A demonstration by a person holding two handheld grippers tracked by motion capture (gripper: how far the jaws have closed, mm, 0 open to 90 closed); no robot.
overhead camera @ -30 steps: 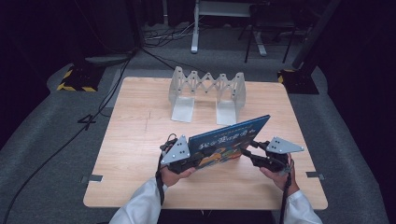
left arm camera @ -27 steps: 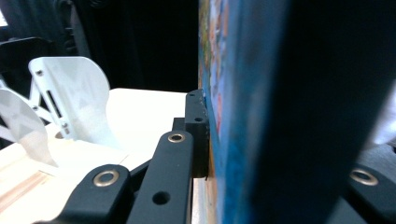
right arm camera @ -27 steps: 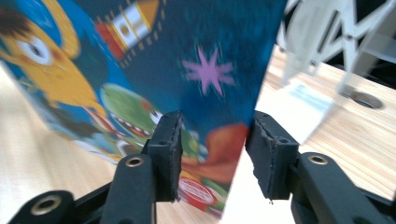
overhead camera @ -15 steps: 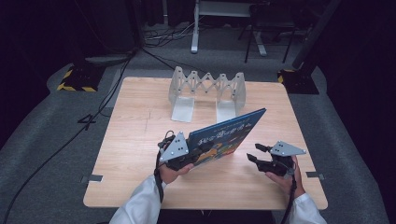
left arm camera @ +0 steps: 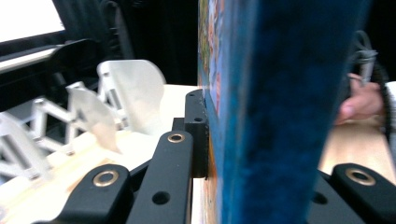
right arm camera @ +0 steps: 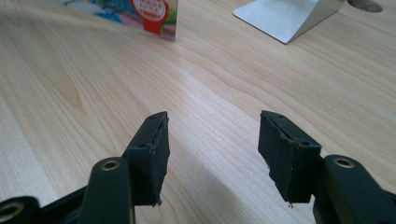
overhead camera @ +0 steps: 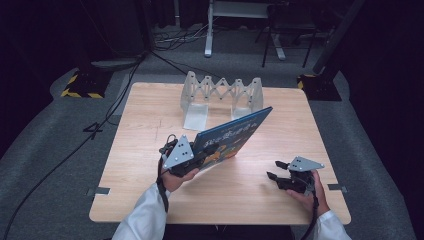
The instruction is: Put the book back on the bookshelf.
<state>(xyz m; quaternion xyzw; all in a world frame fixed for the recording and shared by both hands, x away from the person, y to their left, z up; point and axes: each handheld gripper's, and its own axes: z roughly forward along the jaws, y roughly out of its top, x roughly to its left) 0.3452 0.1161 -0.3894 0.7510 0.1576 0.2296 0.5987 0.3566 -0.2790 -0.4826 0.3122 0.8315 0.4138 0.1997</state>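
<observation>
Left gripper [overhead camera: 196, 159] clamped on the blue picture book's [overhead camera: 232, 134] lower corner, tilting it above the table [overhead camera: 150, 130] toward the white accordion rack [overhead camera: 220, 92], presumably for slotting; right gripper [overhead camera: 278, 175] jaws apart, empty, low near table.

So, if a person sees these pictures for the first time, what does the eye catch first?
First the blue picture book, tilted above the middle of the wooden table, clamped at its lower end by the left gripper. Next, the white zigzag rack standing at the far edge. The right gripper rests near the right edge, its jaws apart with nothing between them.
</observation>
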